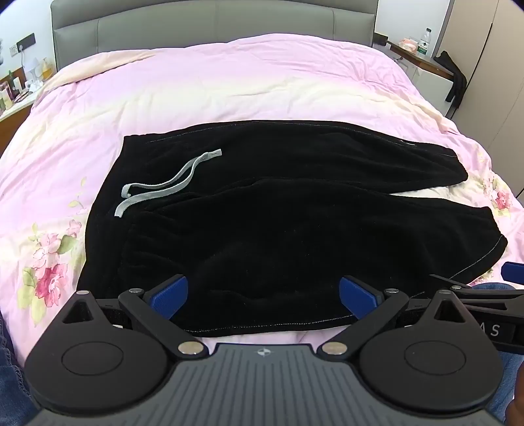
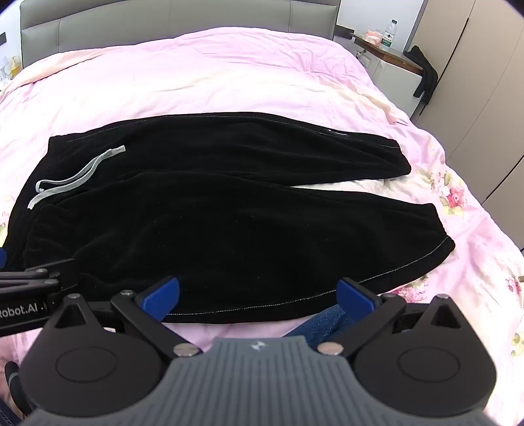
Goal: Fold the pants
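Note:
Black pants (image 1: 262, 209) (image 2: 209, 209) lie flat across a pink floral bed cover (image 1: 209, 85) (image 2: 229, 75), waistband to the left, both legs running to the right. A grey drawstring (image 1: 163, 183) (image 2: 75, 177) rests on the waist. My left gripper (image 1: 263, 296) hovers open over the near hem edge of the closer leg, blue pads wide apart and nothing between them. My right gripper (image 2: 258, 300) is open too, over the same near edge further right. Each gripper's black linkage shows at the side of the other's view.
A grey headboard (image 1: 213, 19) stands at the far side. A bedside shelf (image 1: 416, 55) at the right holds a water bottle (image 1: 424, 41), with a dark garment (image 1: 453, 75) hanging beside it. Blue denim (image 1: 9, 367) sits at the near left edge.

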Demonstrator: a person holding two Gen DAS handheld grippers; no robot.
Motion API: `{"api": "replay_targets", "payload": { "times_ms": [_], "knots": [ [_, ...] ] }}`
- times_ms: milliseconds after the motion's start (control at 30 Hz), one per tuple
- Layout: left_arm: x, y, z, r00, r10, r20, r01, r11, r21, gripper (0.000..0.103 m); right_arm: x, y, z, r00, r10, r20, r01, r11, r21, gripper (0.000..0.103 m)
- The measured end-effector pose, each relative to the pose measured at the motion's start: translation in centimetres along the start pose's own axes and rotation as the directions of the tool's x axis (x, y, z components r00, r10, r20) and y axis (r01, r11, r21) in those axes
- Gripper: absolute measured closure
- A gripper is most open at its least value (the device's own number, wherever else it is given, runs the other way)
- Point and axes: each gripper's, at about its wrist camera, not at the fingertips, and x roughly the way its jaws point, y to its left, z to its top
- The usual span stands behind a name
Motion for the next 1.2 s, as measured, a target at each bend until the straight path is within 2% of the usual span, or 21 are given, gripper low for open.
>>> {"api": "replay_targets", "payload": {
  "times_ms": [400, 1200],
  "knots": [
    [0.1, -0.3, -0.3, 1.000, 0.001, 0.003, -0.001, 1.000, 0.011, 0.000, 0.4, -0.6, 1.0, 1.000, 0.002, -0.010, -0.002, 1.000, 0.009, 0.005],
    [0.1, -0.1, -0.2, 1.000, -0.003, -0.003, 0.003, 1.000, 0.010, 0.000, -0.4, 0.3, 0.4, 1.000, -0.004, 0.001, 0.004, 1.000, 0.003, 0.005]
  ]
}}
